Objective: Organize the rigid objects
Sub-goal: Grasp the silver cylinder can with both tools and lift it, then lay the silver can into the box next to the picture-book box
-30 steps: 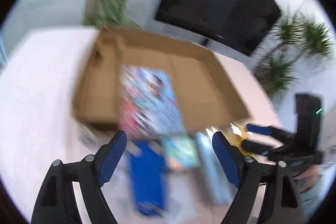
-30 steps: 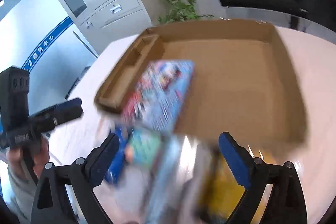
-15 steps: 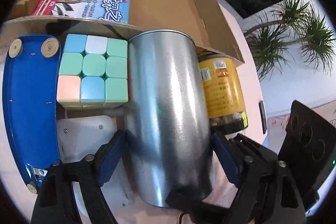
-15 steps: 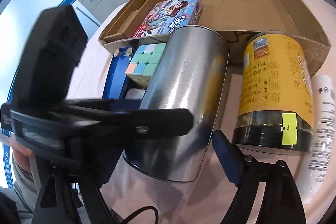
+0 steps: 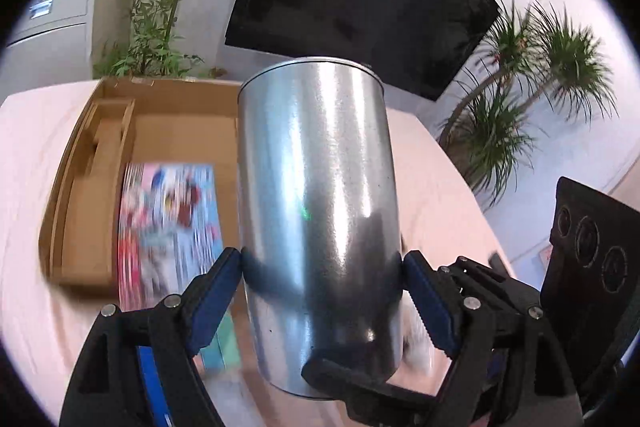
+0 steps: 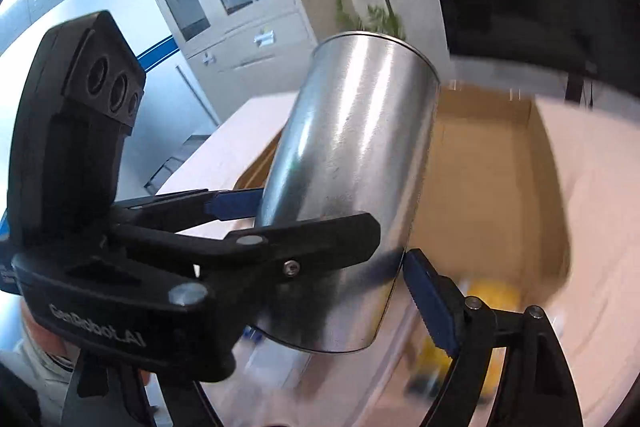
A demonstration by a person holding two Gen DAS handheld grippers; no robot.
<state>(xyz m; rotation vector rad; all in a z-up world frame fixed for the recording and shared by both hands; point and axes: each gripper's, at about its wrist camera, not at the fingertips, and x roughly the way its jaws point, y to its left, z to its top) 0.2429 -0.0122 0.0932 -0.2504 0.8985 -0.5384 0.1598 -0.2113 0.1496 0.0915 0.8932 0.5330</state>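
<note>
A tall silver metal can (image 5: 320, 219) is held in the air above the table, gripped by both grippers. My left gripper (image 5: 322, 271) is shut on its lower part, a blue pad (image 5: 216, 291) on each side. My right gripper (image 6: 332, 259) is shut on the same can (image 6: 352, 163) from the right; its right blue pad (image 6: 424, 291) touches the can, and its left finger is hidden behind the left gripper's body (image 6: 120, 227). An open cardboard box (image 5: 104, 131) lies beyond with a colourful flat box (image 5: 168, 227) inside.
A yellow jar (image 6: 480, 307) and blurred items lie on the pink table (image 5: 24, 227) below the can. A blue object (image 5: 148, 367) and a teal one (image 5: 220, 343) lie near the box's front wall. A dark screen and plants stand behind.
Both grippers have lifted the silver can off the table and tilted it upright; the cube, blue object and yellow jar dropped out of clear view below.
</note>
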